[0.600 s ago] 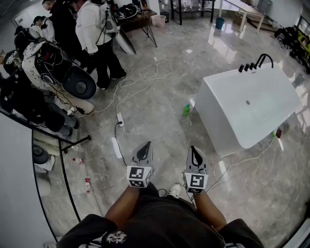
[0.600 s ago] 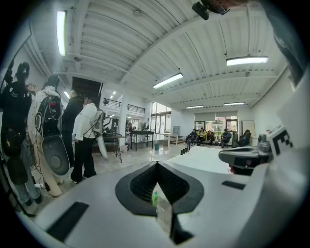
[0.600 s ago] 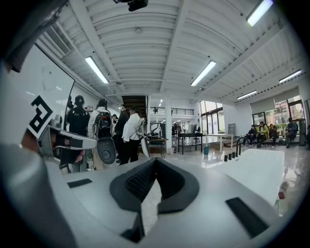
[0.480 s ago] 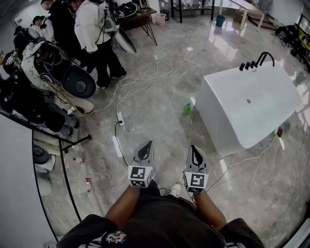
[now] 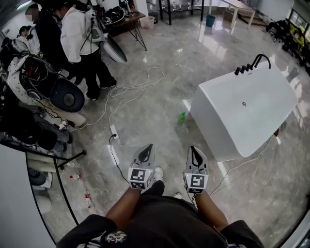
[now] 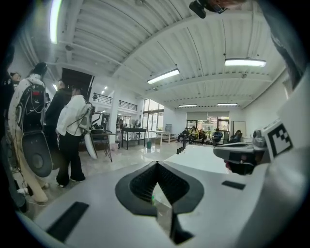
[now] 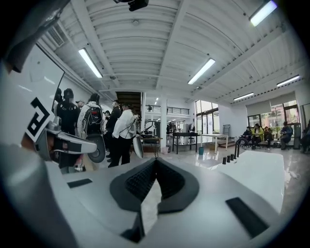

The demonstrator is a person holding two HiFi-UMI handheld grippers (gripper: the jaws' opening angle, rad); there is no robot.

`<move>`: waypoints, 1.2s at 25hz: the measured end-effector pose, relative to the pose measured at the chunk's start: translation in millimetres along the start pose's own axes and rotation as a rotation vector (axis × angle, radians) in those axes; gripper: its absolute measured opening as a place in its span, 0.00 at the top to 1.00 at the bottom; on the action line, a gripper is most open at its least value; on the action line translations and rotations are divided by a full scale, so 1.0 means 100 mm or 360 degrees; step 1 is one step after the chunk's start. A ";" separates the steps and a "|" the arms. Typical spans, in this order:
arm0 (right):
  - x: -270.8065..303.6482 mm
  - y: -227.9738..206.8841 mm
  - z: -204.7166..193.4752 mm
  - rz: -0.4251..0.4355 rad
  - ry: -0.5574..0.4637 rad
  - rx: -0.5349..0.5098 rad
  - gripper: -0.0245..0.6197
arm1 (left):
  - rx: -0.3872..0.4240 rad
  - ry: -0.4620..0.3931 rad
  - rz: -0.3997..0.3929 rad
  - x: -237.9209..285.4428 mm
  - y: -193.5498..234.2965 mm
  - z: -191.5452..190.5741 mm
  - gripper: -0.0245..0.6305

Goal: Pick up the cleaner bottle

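Grey marble floor (image 5: 160, 104), and the green cleaner bottle (image 5: 182, 117) stands just beside the white bathtub (image 5: 242, 116), well ahead of both grippers. Left gripper (image 5: 147, 148) and right gripper (image 5: 193, 149) are pressed together, empty; arriving like that could topple it

large open indoor hall, showroom or recording-studio sort, not home. polished grey marble floor (image 5: 160, 68) throughout. freestanding white bathtub (image 5: 242, 114) with black faucet (image 5: 253, 62) at 2 o'clock, open floor on all sides. white cable (image 5: 131, 89) and power strip (image 5: 114, 131) loose on floor at 11 o'clock. standing people (image 5: 80, 34) wearing strapped-on gear at 10 o'clock. tables (image 5: 240, 6) along far side, 12 to 1 o'clock. gripper views: ribbed white ceiling (image 7: 145, 48), long strip lights (image 7: 209, 70), tall windows (image 7: 208, 118), seated people (image 7: 256, 133) at far end.
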State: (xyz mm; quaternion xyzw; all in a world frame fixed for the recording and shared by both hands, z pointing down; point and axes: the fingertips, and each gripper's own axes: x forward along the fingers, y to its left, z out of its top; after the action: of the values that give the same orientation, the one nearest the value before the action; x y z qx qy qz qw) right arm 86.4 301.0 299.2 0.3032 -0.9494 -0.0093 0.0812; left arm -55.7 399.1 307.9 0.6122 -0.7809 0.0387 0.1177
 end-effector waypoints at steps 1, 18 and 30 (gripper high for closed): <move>0.13 0.01 0.06 -0.0008 -0.0006 -0.0010 0.94 | 0.0000 0.0002 -0.0021 0.12 0.08 0.02 0.95; 1.48 -0.55 0.35 -0.0164 0.0036 0.0040 0.94 | 0.0067 0.0109 -0.0289 1.73 0.38 0.33 0.95; 2.25 -1.75 -0.09 -0.0183 0.0111 0.0128 0.94 | -0.0011 0.0204 -0.0301 3.08 0.03 0.38 0.95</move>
State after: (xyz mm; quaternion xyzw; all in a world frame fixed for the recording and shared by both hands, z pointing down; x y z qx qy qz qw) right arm 7.5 28.4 330.1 0.3605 -0.9266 0.0348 0.1012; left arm -132.7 100.6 342.2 0.6791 -0.7106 0.0637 0.1727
